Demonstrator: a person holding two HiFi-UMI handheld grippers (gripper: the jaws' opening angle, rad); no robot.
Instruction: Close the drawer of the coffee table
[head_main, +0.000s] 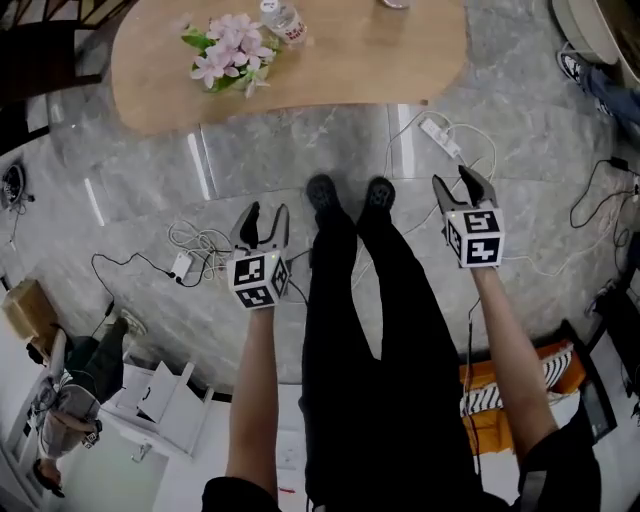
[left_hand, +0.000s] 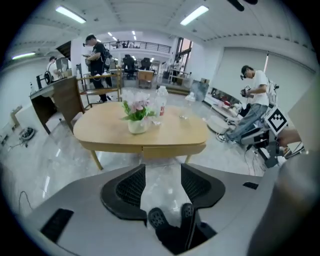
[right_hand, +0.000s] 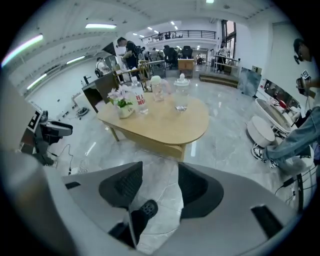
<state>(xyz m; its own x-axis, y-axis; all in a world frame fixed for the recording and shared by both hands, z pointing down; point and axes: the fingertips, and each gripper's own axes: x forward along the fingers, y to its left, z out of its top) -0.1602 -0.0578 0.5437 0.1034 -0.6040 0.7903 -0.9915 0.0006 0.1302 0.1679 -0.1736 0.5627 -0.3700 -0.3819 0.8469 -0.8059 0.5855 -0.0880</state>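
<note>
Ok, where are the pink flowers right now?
In the head view, the pink flowers sit on the left part of the coffee table, just left of the bottle.

coffee table — far side cropped, bottle clipped

Bright ceiling strip lights glare off the floor; fisheye edges darken.

A glossy grey marble-patterned floor spreads through a large, white-walled open hall, with a white power strip and loose cables lying on it. Long white strip lights glow on the ceiling, and a dark-railed upper gallery crosses the far end. A dark brown wooden desk stands at one side and round white low seats at the other.
</note>
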